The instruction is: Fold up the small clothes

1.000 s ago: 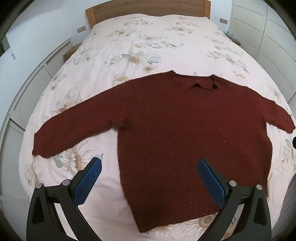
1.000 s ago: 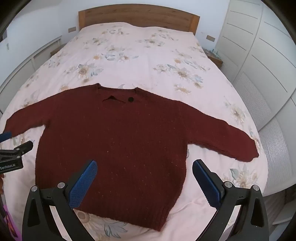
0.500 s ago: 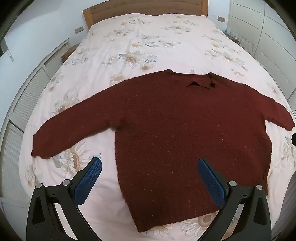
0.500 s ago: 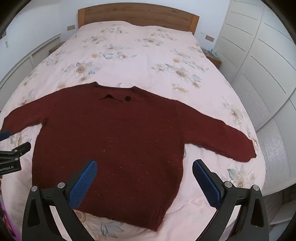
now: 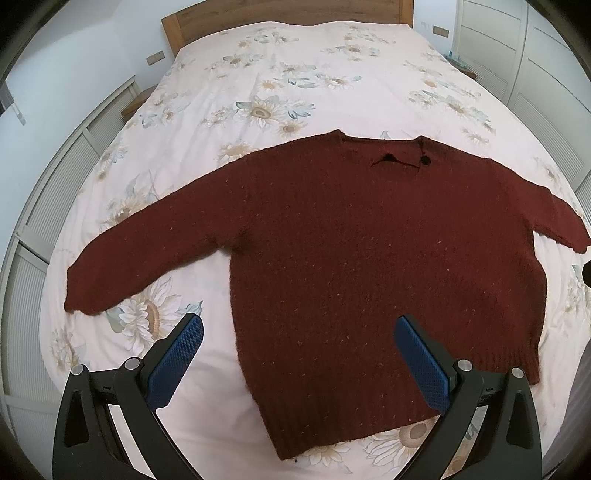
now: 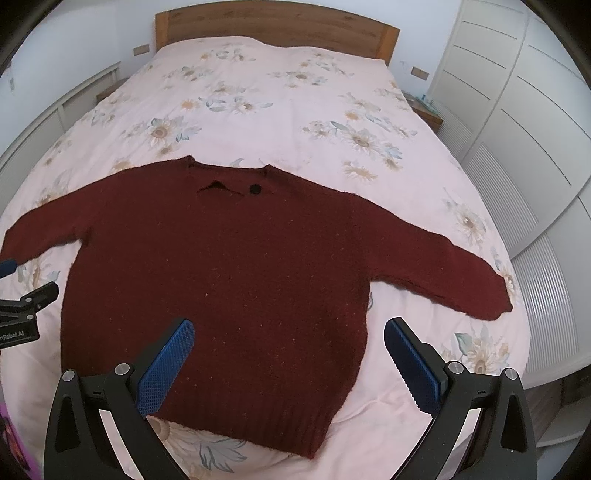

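Note:
A dark red knitted sweater lies flat and face up on the bed, both sleeves spread out sideways, a black button at its neckline. My left gripper hangs open above the sweater's lower left hem, nothing between its blue pads. In the right wrist view the same sweater fills the middle, and my right gripper is open above its lower right part, holding nothing. The left gripper's black body shows at that view's left edge.
The bed has a pale floral cover and a wooden headboard. White wardrobe doors run along the right side, white slatted panels along the left. A small bedside table stands by the headboard.
Both grippers have drifted slightly forward and down over the sweater, which now sits a little lower in each view. The sweater itself has not moved.

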Tool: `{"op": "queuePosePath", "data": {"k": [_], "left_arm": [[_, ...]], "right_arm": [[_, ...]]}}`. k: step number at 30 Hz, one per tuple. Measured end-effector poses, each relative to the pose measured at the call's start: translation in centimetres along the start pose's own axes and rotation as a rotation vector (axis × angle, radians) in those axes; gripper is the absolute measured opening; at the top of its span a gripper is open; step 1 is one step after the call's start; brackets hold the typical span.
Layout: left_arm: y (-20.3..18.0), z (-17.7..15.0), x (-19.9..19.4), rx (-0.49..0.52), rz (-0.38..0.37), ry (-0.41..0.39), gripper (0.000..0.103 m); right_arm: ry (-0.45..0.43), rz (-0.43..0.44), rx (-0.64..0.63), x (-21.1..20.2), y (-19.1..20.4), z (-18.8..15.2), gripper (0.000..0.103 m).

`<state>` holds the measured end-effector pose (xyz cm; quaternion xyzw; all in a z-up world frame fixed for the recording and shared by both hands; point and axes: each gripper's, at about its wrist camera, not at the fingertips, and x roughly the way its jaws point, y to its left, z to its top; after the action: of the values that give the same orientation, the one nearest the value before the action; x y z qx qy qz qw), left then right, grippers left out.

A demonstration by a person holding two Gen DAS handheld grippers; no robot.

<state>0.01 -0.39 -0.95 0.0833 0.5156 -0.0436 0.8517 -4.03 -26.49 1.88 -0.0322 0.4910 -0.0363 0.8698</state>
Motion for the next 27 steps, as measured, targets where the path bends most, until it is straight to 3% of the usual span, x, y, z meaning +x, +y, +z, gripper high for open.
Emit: {"op": "queuePosePath", "data": {"k": [27], "left_arm": [[0.24, -0.14, 0.41, 0.004, 0.005, 0.025, 0.102]], "right_arm": [[0.02, 0.003, -0.017, 0.46, 0.61, -0.26, 0.103]]}}
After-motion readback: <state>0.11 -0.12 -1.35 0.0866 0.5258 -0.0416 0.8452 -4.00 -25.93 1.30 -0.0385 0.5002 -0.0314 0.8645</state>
